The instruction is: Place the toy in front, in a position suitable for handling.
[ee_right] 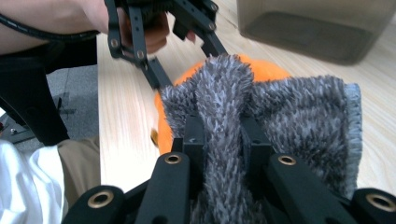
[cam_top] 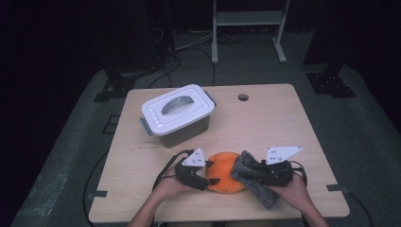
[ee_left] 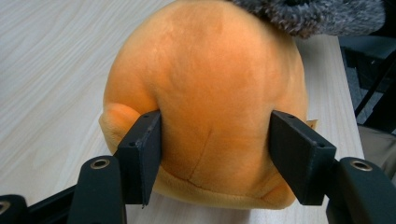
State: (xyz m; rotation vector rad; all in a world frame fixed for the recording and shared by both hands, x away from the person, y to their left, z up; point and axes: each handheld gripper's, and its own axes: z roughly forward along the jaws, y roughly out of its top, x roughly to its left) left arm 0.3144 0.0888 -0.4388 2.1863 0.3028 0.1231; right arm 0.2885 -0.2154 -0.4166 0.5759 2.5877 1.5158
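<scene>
We are clamping the right hand-held gripper (ee_right: 223,140) on the grey cloth (ee_right: 289,116), wiping the orange plush (ee_left: 205,93). The left hand-held gripper (ee_left: 215,154) is pinching the plush steady; next we judge firmer strokes across its top.

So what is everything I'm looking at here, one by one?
orange plush toy: one, orange, near edge of the table, between the grippers
fuzzy grey cloth: one, grey, draped against the toy's right side
storage box: one, white lid with grey handle, dark body, far left of the table
table: one, light wood, with a round hole near its far edge
left gripper: one, black, jaws pressed on both sides of the toy
right gripper: one, black, clamped on the cloth
person's hands: two, each holding a gripper
</scene>
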